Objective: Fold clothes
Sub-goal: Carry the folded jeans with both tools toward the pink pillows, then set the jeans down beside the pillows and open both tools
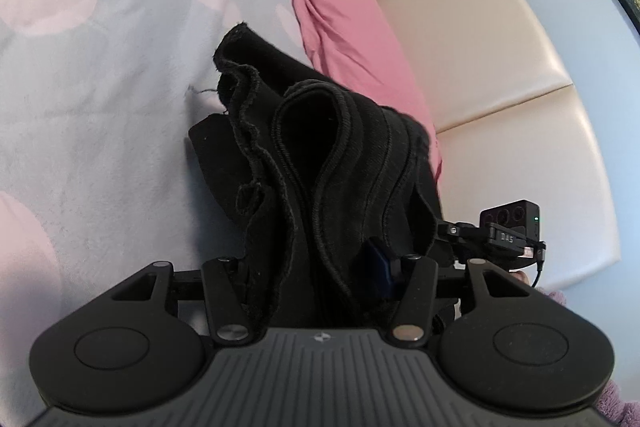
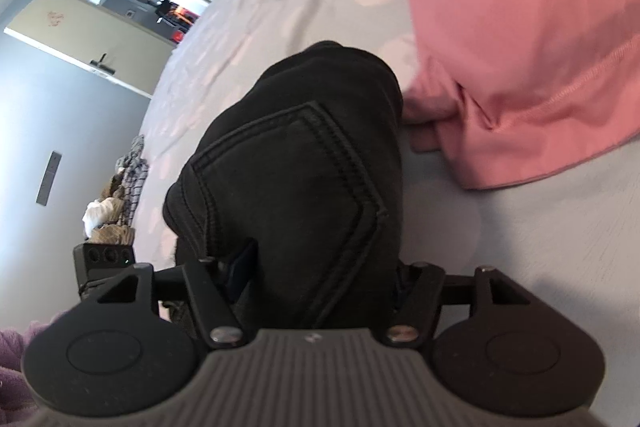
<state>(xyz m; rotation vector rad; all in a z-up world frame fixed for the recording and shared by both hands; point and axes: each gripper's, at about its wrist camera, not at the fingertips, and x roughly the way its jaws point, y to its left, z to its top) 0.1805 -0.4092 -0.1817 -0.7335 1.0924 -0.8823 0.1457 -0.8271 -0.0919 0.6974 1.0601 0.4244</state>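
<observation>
A pair of black jeans [image 1: 332, 163] is bunched into several folded layers and held over a pale blue bedsheet [image 1: 100, 87]. My left gripper [image 1: 320, 267] is shut on the stacked hems and seams of the jeans; its fingers are mostly buried in the cloth. In the right wrist view the jeans [image 2: 304, 167] show a stitched back pocket. My right gripper [image 2: 316, 279] is shut on that end of the jeans, with cloth covering the fingertips. The right gripper's body [image 1: 508, 231] shows at the right of the left wrist view.
A pink pillow [image 2: 520, 47] lies on the bed just right of the jeans, also in the left wrist view [image 1: 344, 27]. A cream padded headboard [image 1: 500, 67] stands behind it. A heap of other clothes [image 2: 120, 195] lies at the bed's far edge. An open door [image 2: 80, 27] is beyond.
</observation>
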